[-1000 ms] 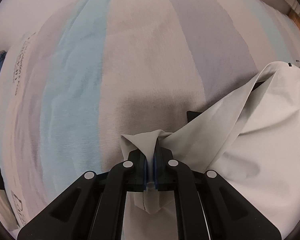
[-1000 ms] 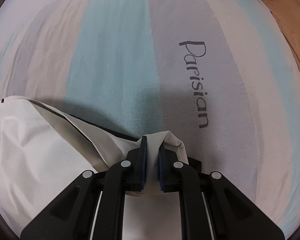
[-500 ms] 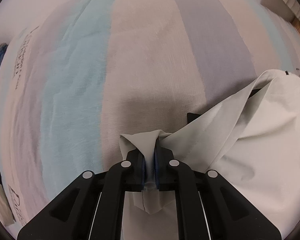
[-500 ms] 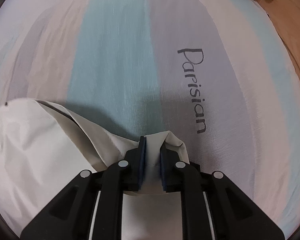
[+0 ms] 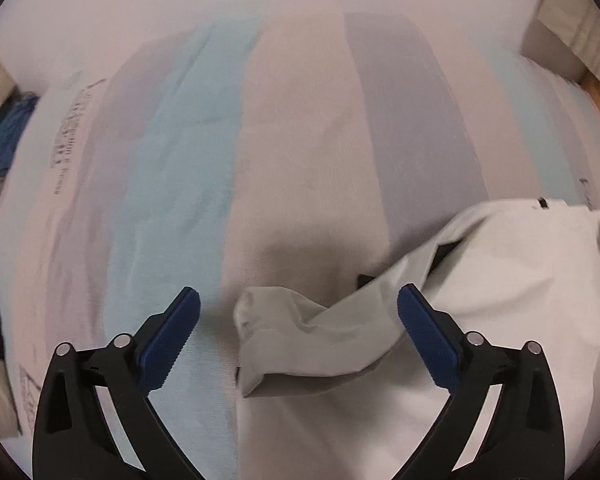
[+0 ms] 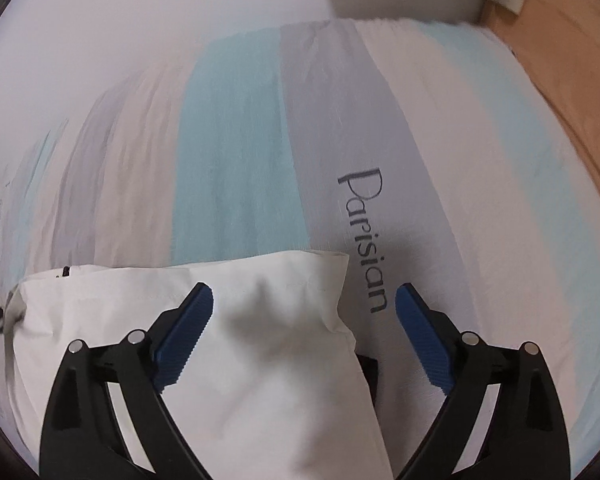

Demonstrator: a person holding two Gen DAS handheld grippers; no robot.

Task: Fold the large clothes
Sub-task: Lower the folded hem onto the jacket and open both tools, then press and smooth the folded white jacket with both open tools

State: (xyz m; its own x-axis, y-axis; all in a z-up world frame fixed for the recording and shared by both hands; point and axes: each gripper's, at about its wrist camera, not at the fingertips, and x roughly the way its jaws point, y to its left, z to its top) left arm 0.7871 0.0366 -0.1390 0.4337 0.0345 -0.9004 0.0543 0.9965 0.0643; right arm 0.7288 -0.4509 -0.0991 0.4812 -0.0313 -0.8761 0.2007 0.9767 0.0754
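Note:
A white garment (image 5: 480, 312) lies on a bed with a striped cover (image 5: 284, 152). In the left wrist view its crumpled corner (image 5: 284, 320) rests on the cover below my left gripper (image 5: 298, 308), whose jaws are opening wide and touch no cloth. In the right wrist view the white garment (image 6: 260, 344) lies flat with a folded edge toward the far side. My right gripper (image 6: 304, 312) hangs above its right corner with its jaws opening too, and nothing is pinched between the blue pads (image 6: 184, 336).
The striped cover (image 6: 236, 168) carries the word "Parisian" (image 6: 366, 240) just right of the garment. A wooden floor (image 6: 560, 60) runs along the bed's right side. Blue clothes (image 5: 8, 136) lie at the far left edge. A white wall stands behind the bed.
Both grippers let go of the garment's corners, opened wide and rose. The released cloth dropped onto the bed; the right side now lies flat.

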